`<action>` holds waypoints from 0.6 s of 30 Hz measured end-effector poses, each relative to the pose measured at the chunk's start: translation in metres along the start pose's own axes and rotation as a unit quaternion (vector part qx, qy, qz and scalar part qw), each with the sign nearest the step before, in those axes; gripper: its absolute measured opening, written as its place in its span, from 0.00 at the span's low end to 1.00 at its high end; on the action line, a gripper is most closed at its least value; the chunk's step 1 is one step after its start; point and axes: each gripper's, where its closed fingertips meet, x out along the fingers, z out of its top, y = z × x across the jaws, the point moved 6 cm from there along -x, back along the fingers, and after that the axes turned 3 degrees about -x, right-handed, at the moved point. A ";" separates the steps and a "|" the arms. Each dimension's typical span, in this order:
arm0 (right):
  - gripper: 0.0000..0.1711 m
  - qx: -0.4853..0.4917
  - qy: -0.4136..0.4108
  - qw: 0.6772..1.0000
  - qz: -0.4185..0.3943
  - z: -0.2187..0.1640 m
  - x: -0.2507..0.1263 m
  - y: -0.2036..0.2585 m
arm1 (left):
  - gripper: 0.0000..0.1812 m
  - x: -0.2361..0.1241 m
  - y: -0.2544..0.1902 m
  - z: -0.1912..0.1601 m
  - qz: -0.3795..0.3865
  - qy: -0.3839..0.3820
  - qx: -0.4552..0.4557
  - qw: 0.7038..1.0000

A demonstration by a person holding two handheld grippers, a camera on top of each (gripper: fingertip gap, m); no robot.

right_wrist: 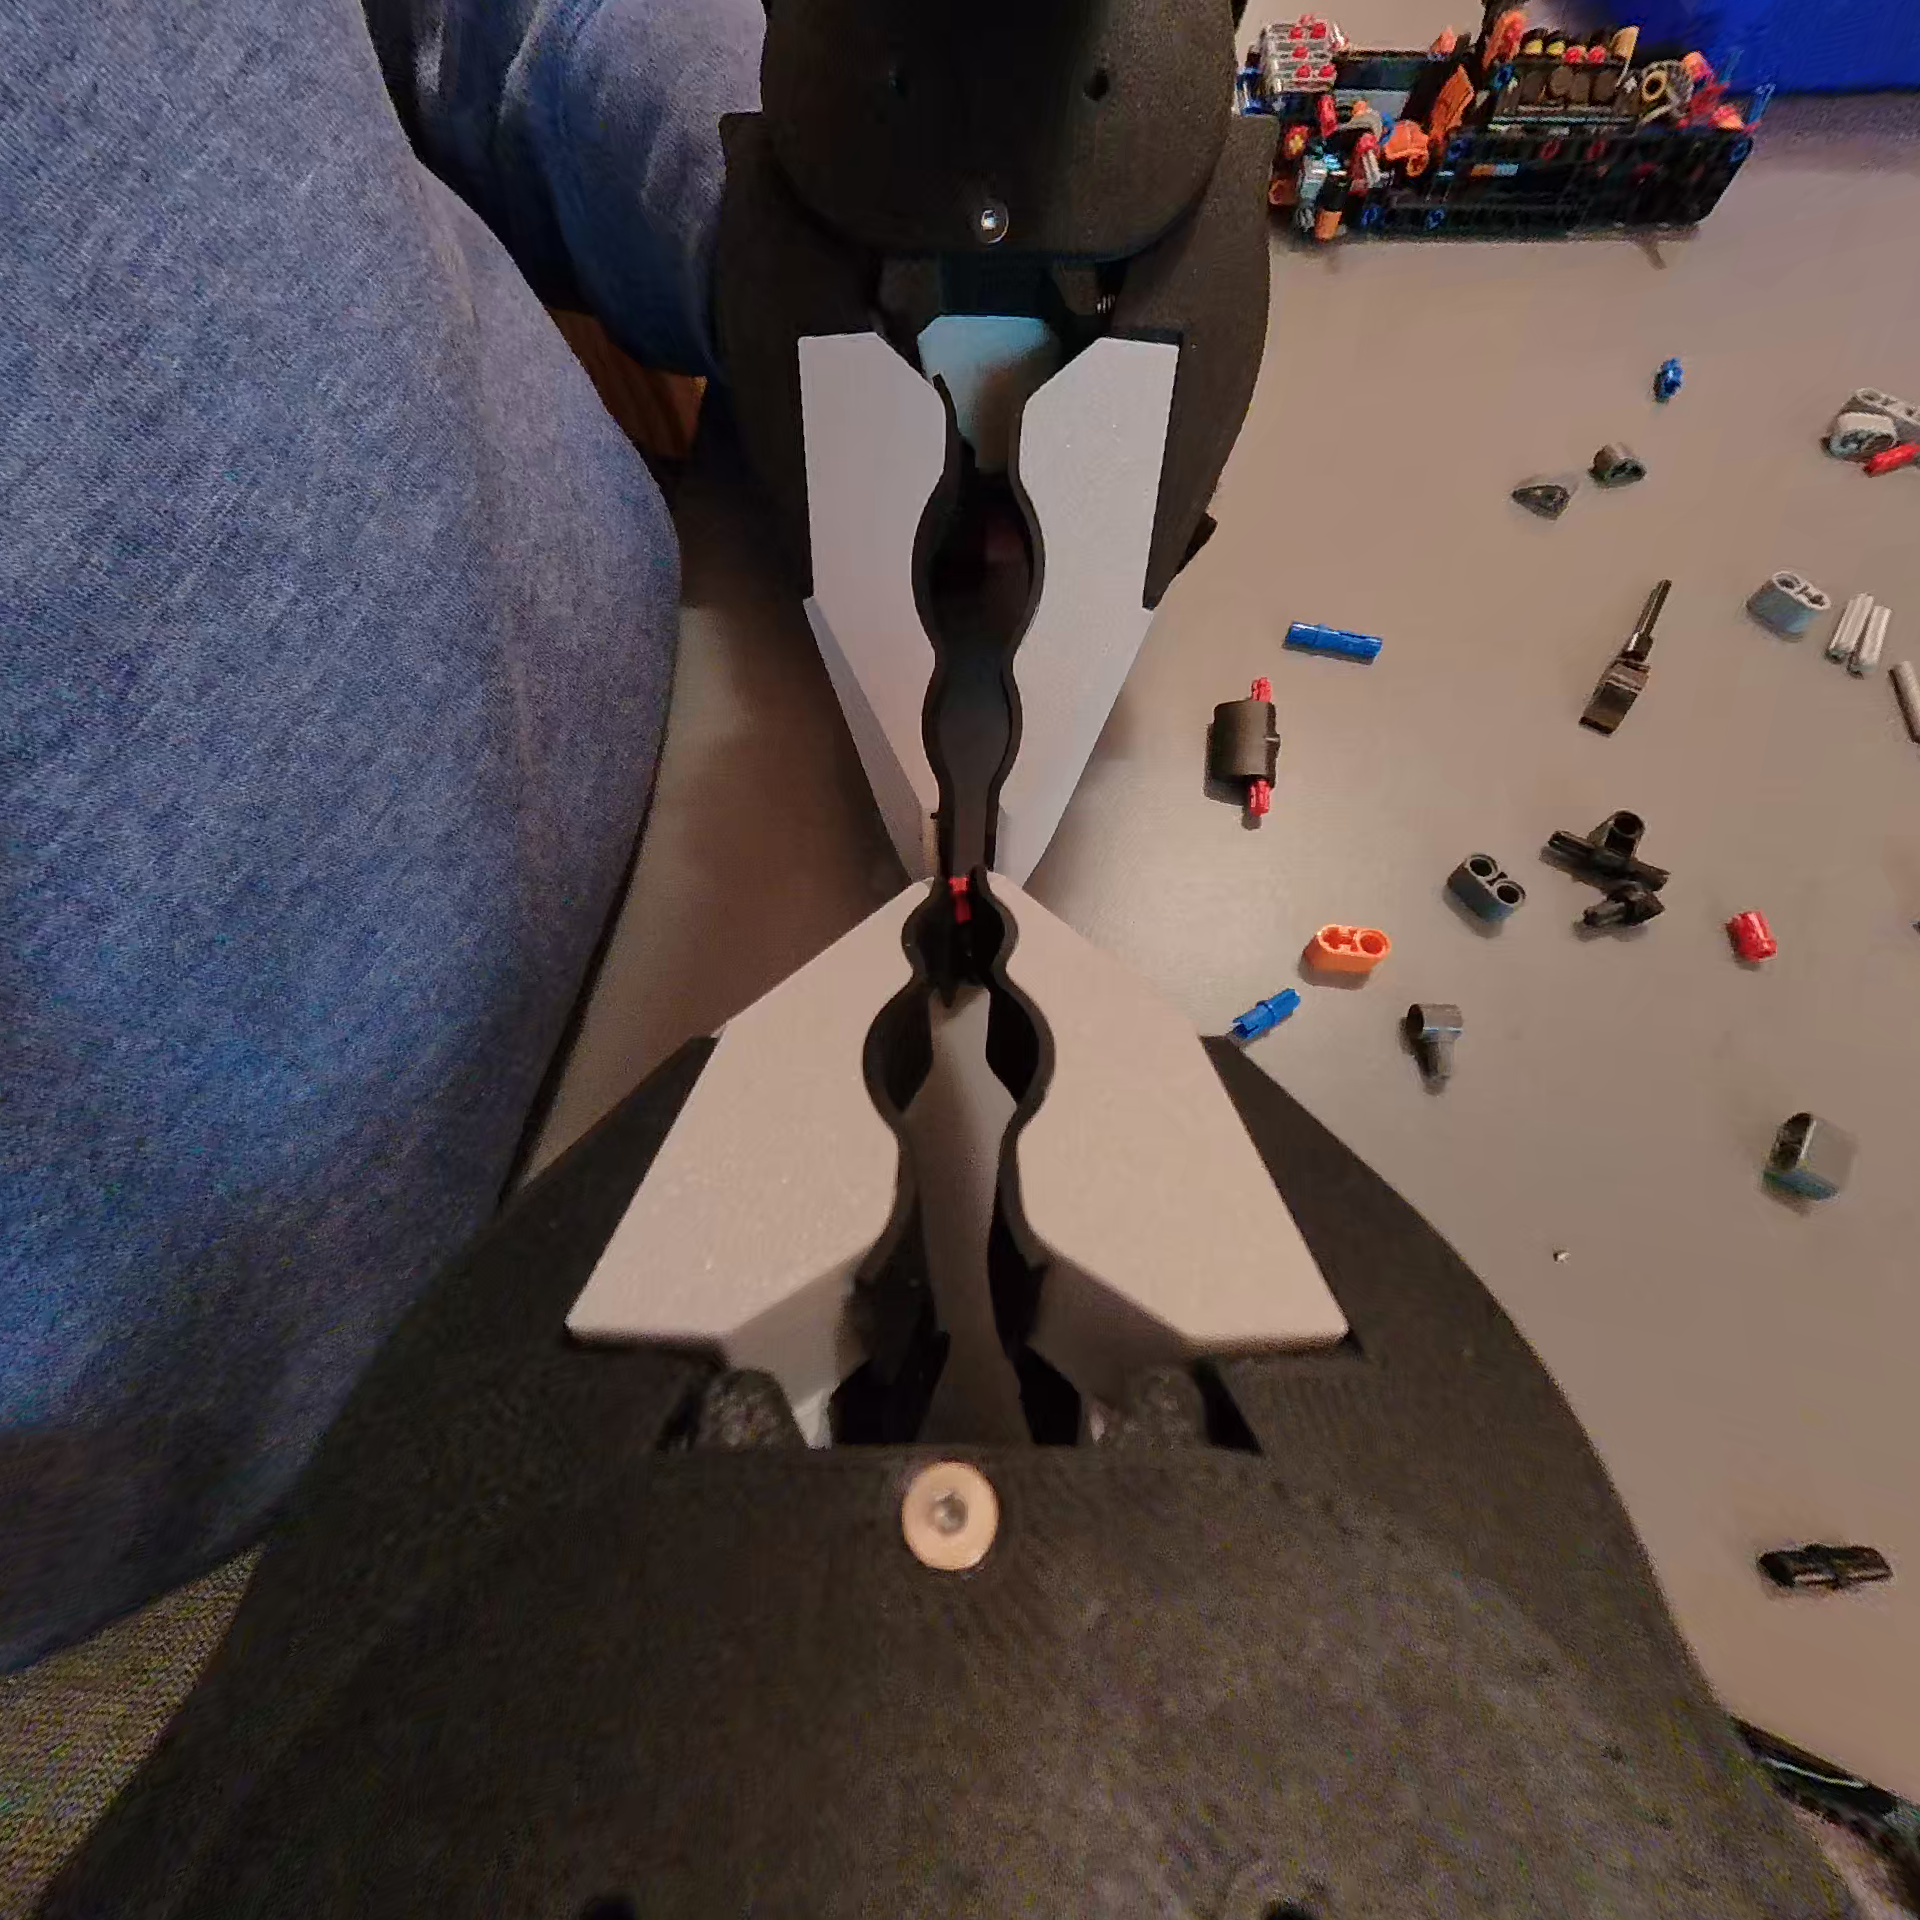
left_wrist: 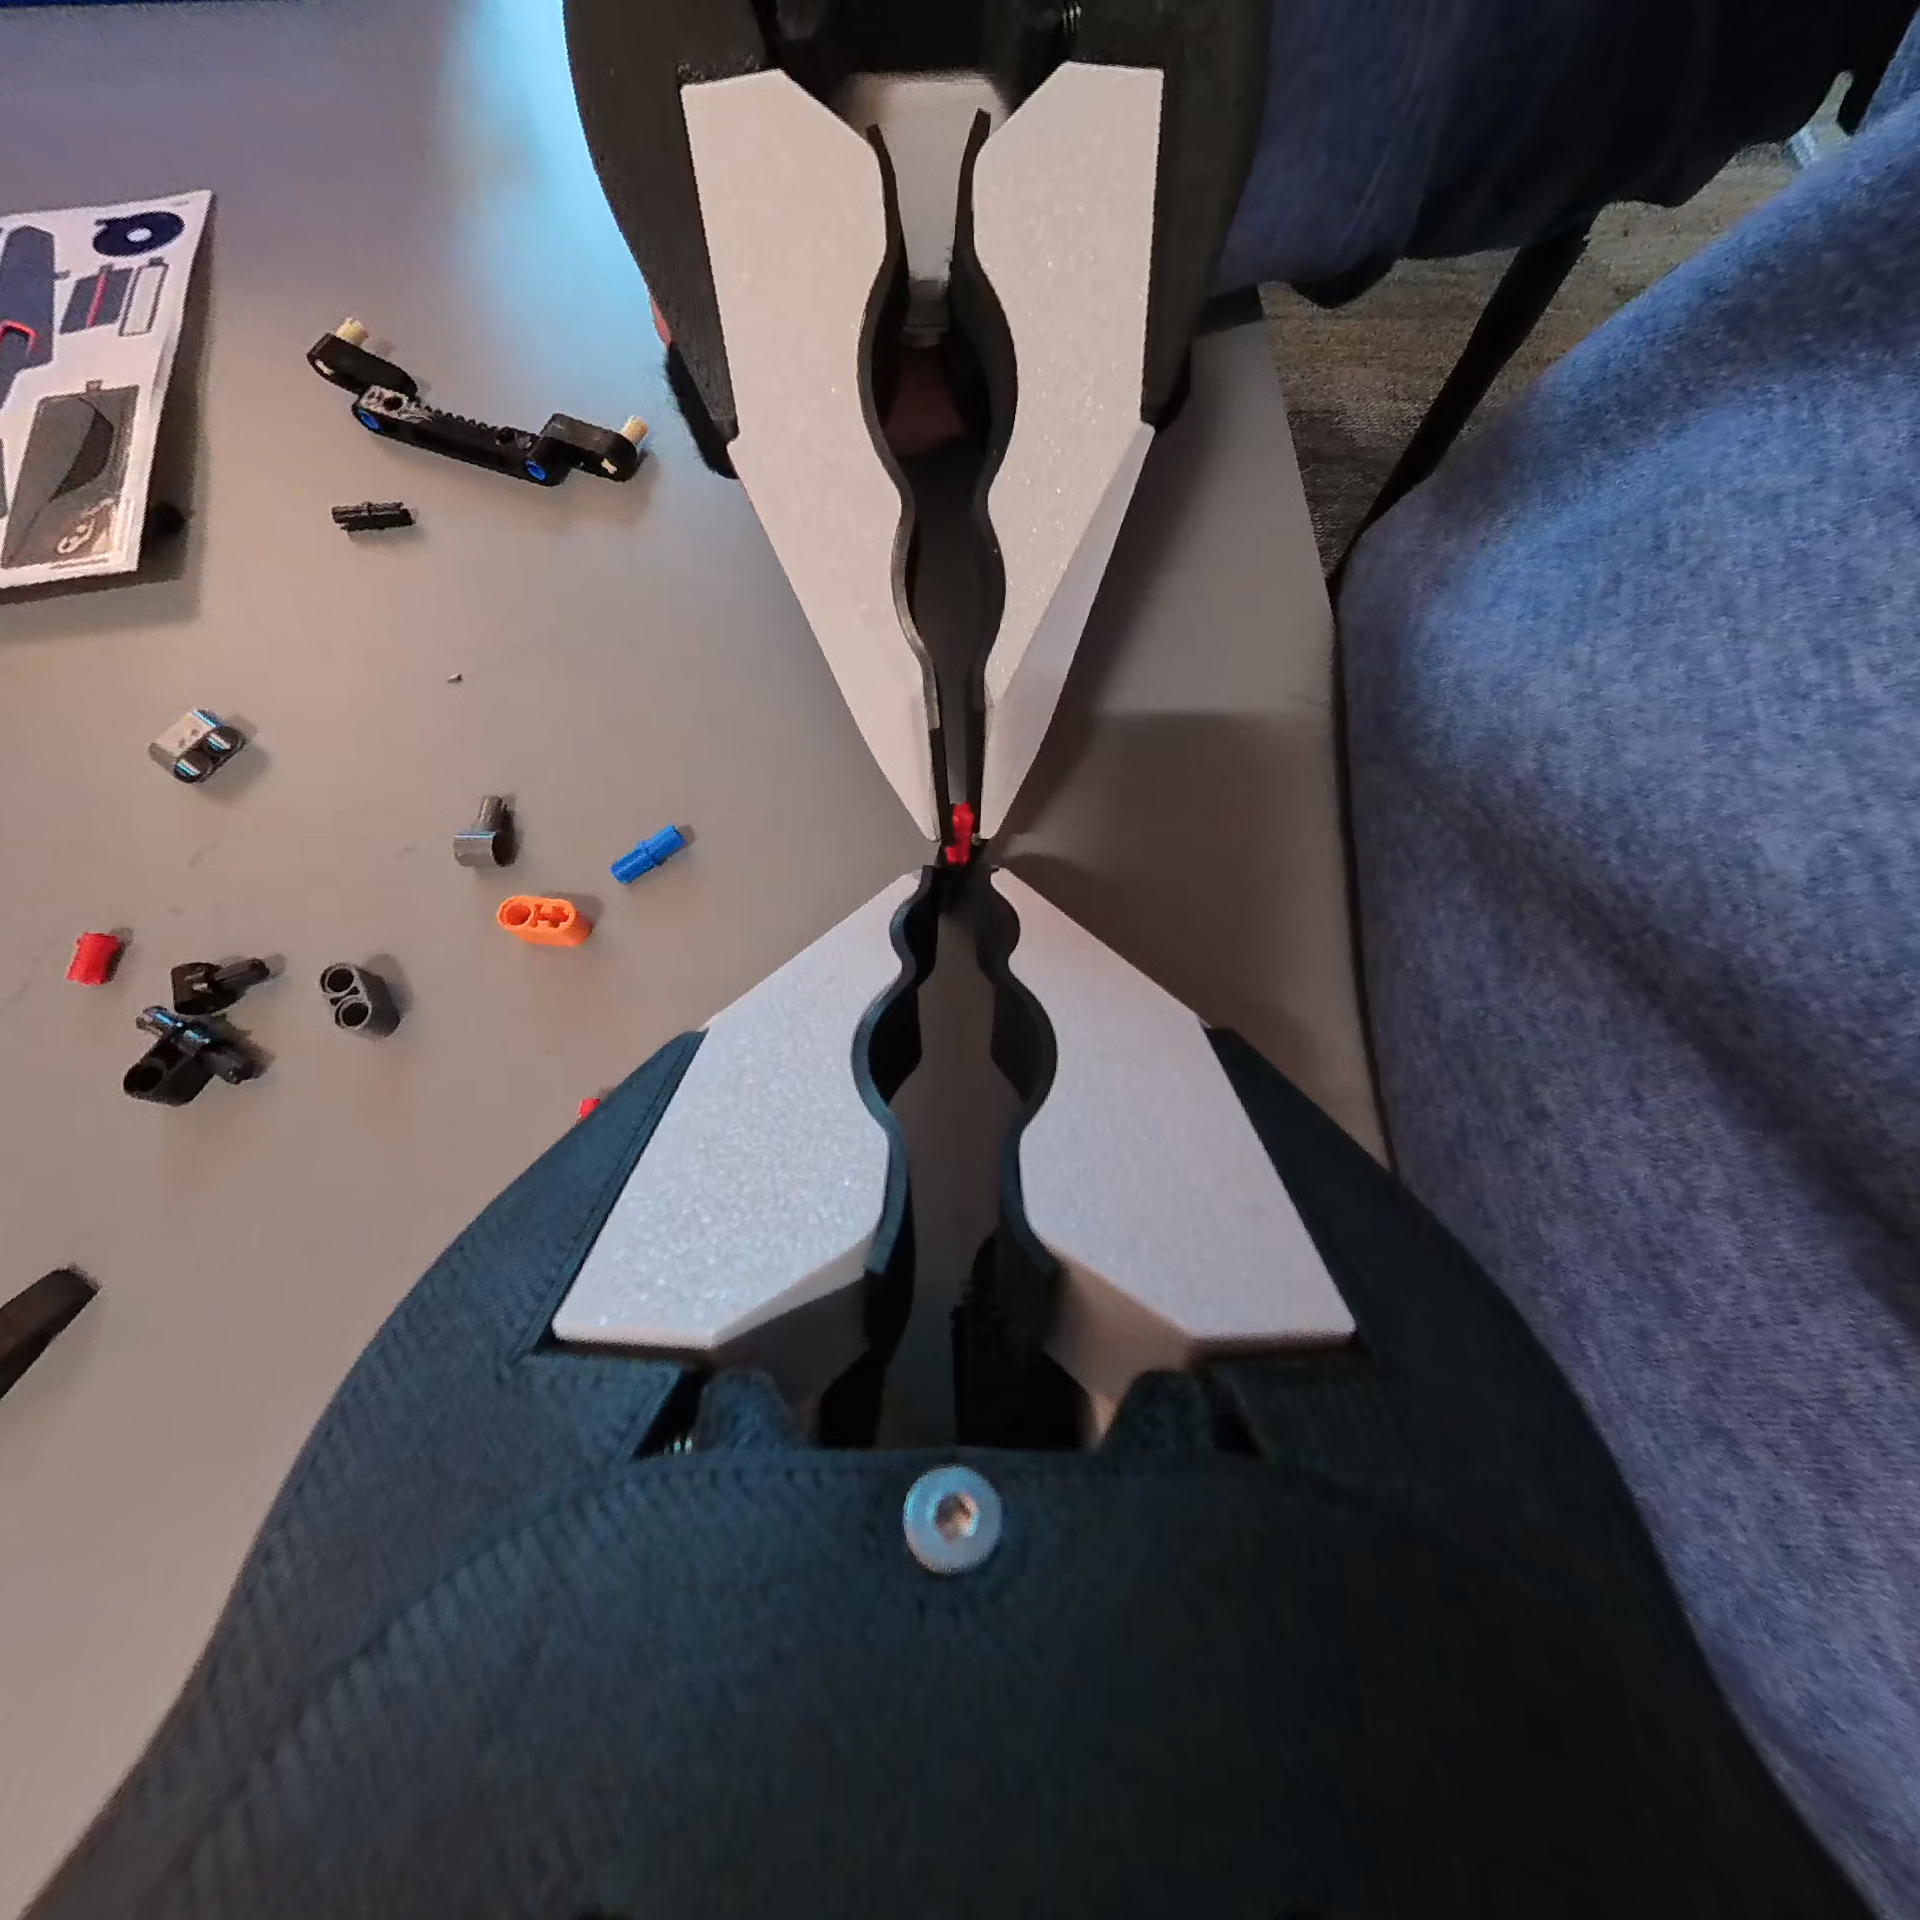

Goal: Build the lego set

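Claws meet tip to tip above the edge of the gray tabletop (left_wrist: pixel 416 644). The left claw (left_wrist: pixel 954 896) is pinched together on a small black piece, and the right claw (right_wrist: pixel 961 914) is pinched together on a tiny red pin (left_wrist: pixel 960 831). The red pin touches the black piece right between the two tips. Loose bits lie on the tabletop: an orange link (left_wrist: pixel 544 918), a blue pin (left_wrist: pixel 646 854), a red tube (left_wrist: pixel 96 956) and a long black bar (left_wrist: pixel 478 421). A sticker sheet (left_wrist: pixel 83 384) lies near the bar. Far off in the right wrist view sits a big half-built model (right_wrist: pixel 1496 125). Blue cloth (left_wrist: pixel 1621 935) fills the side beside the claws.
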 end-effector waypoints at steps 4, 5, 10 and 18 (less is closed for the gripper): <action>0.01 0.009 0.001 1.000 0.003 -0.001 -0.001 0.000 | 0.02 0.001 -0.001 0.000 0.000 0.001 0.002 1.000; 0.01 0.010 0.001 1.000 0.003 -0.001 -0.001 0.000 | 0.02 0.001 -0.001 0.000 0.000 0.001 0.002 1.000; 0.01 0.002 0.011 1.000 -0.004 0.000 0.000 0.002 | 0.02 0.001 -0.001 0.000 0.002 0.002 0.006 1.000; 0.00 -0.027 0.051 0.998 -0.026 0.004 0.001 0.003 | 0.02 0.002 0.001 0.001 -0.003 0.003 -0.002 1.000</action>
